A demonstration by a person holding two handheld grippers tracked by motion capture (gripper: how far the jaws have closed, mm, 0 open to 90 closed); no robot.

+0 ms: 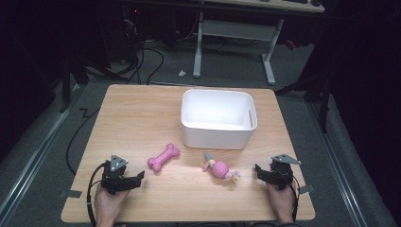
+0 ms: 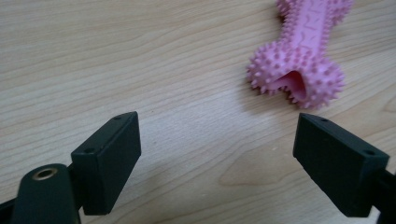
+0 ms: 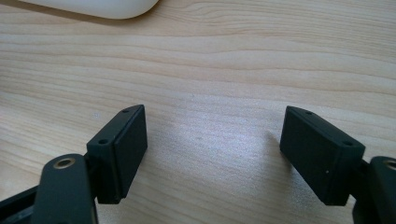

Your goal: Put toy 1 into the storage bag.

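Near edge of the table [image 1: 142, 208]: left gripper [image 1: 135, 179] and right gripper [image 1: 259, 171], jaws wide, empty. Just beyond the left gripper lies the pink spiked bone toy [image 1: 163, 157]; mid-table, the rope ball toy [image 1: 220, 169]; toward the far edge, the white bin [image 1: 218, 135]. Risk: the soft spikes may yield, so an end-on grasp could slip.

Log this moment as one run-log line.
left tongs: open, near pink bone toy, not touching | right tongs: open, over bare table | rope toy: on table | white bin: looks empty
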